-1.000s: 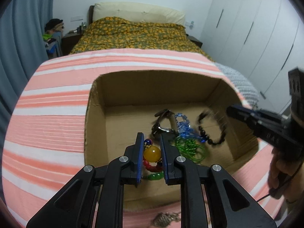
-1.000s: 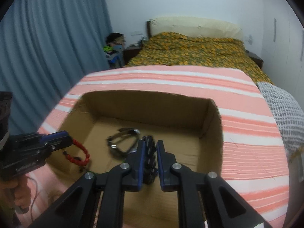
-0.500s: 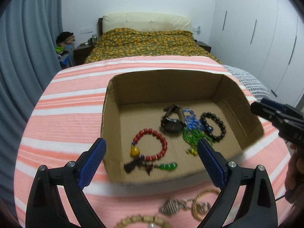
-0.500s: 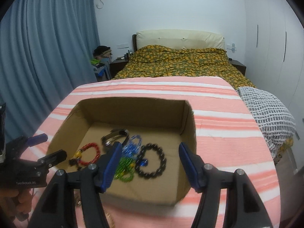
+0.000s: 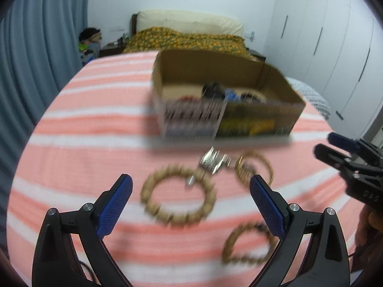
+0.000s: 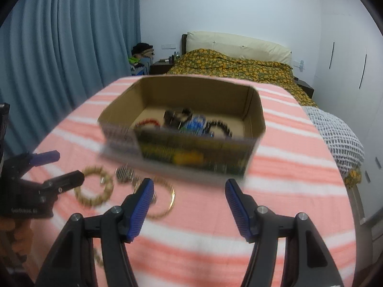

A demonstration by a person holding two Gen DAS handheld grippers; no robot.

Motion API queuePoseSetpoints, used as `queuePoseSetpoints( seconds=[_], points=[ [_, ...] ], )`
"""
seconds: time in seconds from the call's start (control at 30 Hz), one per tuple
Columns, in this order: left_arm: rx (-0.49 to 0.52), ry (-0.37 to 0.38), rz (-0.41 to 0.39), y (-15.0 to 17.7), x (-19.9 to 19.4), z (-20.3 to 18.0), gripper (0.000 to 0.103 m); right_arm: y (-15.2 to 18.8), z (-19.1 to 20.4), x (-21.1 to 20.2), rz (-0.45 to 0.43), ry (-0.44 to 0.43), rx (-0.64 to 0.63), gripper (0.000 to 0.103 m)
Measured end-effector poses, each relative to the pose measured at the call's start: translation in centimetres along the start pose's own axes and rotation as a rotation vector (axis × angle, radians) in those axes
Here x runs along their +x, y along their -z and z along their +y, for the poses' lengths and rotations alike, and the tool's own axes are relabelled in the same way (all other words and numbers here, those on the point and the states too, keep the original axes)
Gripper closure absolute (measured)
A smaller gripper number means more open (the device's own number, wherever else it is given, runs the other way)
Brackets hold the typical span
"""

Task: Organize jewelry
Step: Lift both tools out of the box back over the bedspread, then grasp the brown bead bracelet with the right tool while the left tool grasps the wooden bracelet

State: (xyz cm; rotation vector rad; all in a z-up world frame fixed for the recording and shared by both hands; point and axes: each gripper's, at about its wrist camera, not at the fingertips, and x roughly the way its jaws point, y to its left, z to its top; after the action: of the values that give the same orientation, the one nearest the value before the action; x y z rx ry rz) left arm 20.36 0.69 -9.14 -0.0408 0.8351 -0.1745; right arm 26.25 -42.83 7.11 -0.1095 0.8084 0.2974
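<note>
A cardboard box [image 5: 239,119] [image 6: 191,153] stands on the pink-striped cloth. In it lie a red bead bracelet [image 6: 148,122], a black watch [image 6: 177,114], blue beads [image 6: 197,123] and a black bead bracelet [image 6: 222,126]. In front of the box lie a beige bead bracelet [image 5: 208,205] [image 6: 107,186], a silver charm [image 5: 214,161] [image 6: 123,172], a gold bangle [image 5: 265,165] [image 6: 171,196] and a second bead bracelet [image 5: 229,244]. My left gripper [image 5: 190,178] [image 6: 69,165] hangs wide open over the beige bracelet, holding nothing. My right gripper [image 6: 189,181] [image 5: 326,143] is open and holds nothing, right of the bangle.
Behind the striped surface is a bed with an orange-flowered cover [image 6: 229,67]. Blue curtains [image 6: 59,59] hang at the left and white wardrobes [image 5: 323,35] stand at the right. A grey checked blanket [image 6: 335,131] lies off the right edge.
Both grippers opened and let the red bracelet and the black bead bracelet drop into the box. Both then drew back from the box to the loose jewelry in front of it.
</note>
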Motion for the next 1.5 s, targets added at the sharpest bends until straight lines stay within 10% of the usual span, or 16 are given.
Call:
queuePoseSetpoints(
  seconds=[0.47,1.5],
  points=[
    [-0.034,-0.064,0.092,8.9,-0.9,3.3,0.004,9.1,1.4,-2.3,0.059,0.038,0.056,0.040],
    [0.010,-0.125,0.123,8.9,0.3,2.9,0.000,9.0,4.8,-0.2,0.106,-0.138,-0.010,0.040]
  ],
)
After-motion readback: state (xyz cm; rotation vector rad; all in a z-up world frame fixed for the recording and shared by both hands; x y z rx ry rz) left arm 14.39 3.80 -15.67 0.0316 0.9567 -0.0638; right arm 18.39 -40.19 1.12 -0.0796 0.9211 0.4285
